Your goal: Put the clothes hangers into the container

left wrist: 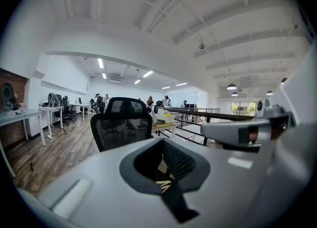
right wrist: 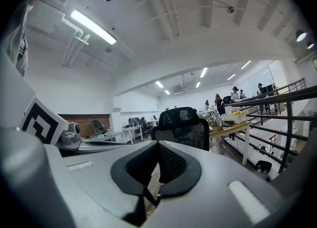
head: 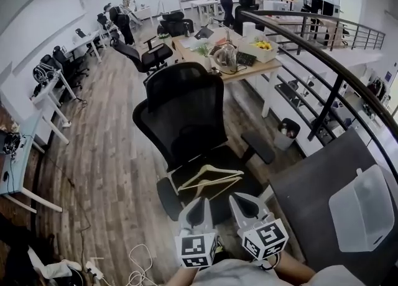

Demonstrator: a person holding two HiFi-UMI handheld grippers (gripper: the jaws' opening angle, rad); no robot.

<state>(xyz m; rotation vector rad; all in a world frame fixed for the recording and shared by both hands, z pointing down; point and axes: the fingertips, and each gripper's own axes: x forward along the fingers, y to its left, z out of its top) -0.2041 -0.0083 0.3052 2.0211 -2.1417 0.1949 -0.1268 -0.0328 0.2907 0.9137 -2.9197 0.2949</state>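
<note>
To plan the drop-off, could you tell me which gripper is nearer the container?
Right. In the head view the right gripper is left of the container; the left gripper is farther left.

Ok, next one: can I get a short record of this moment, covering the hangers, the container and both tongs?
hangers: wooden hangers lying on the seat of the black office chair
container: translucent container on the dark table at right; no hanger visible in it
left tongs: shut, empty, just short of the hangers
right tongs: shut, empty, beside the left
task status: nothing picked up yet
</note>
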